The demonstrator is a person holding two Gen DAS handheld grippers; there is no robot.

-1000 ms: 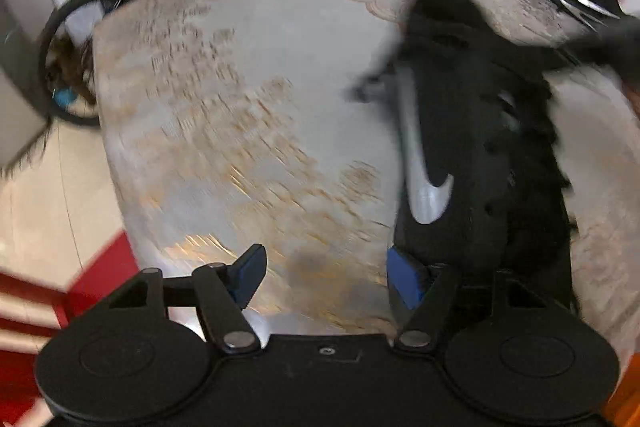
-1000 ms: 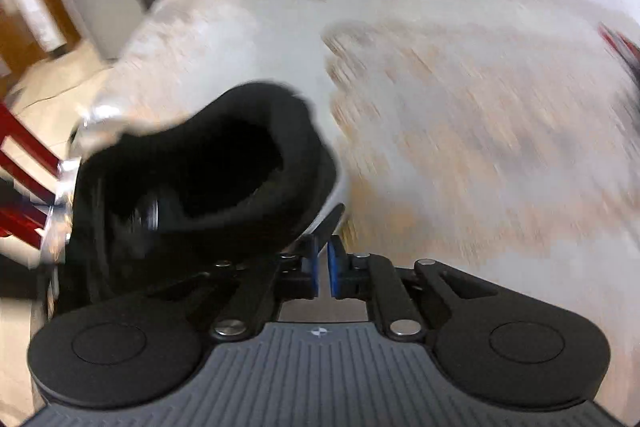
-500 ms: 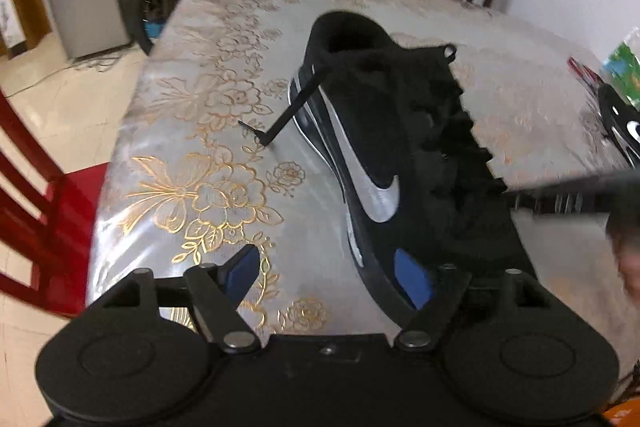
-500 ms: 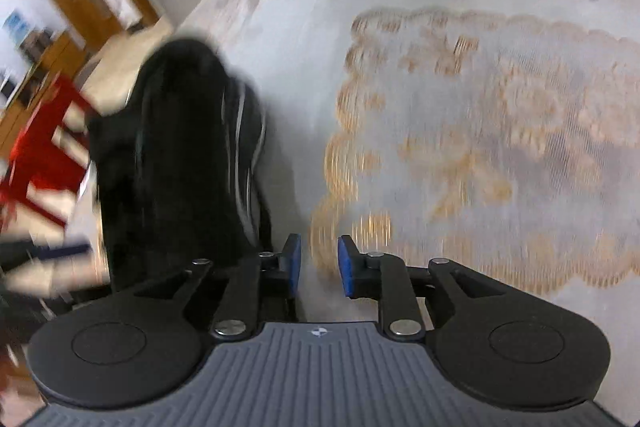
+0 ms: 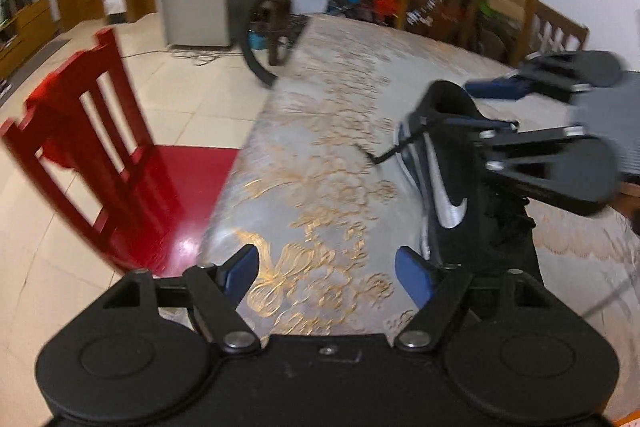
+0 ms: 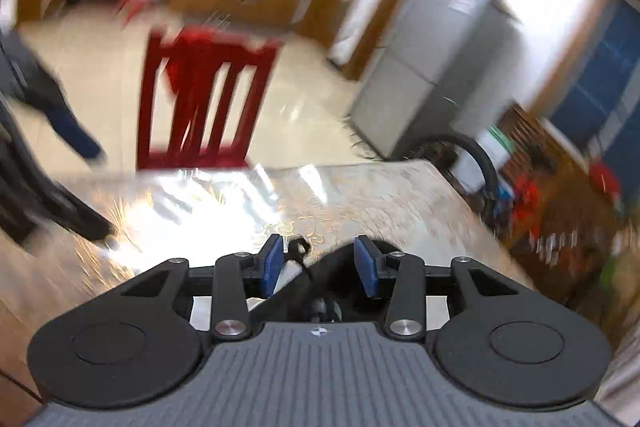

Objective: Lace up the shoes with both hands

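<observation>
Left wrist view: the left gripper (image 5: 326, 277) has its jaws wide apart over bare table (image 5: 320, 131), nothing between them. The black shoe (image 5: 452, 183) with its silver swoosh lies just right of the jaws; a loose lace end (image 5: 390, 155) sticks out sideways near the collar, so lacing looks unfinished.

Right wrist view: the right gripper (image 6: 318, 265) hovers above the shoe's collar, jaws just opened and gripping nothing.

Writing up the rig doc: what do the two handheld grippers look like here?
The left gripper and the right gripper are both matte black, with two round discs at the base, linkage bars on silver pivot pins, and blue pads on the fingers. The right one's body is ribbed grey with a small round logo; the left's is plain black. No cables or sleeves visible.
</observation>
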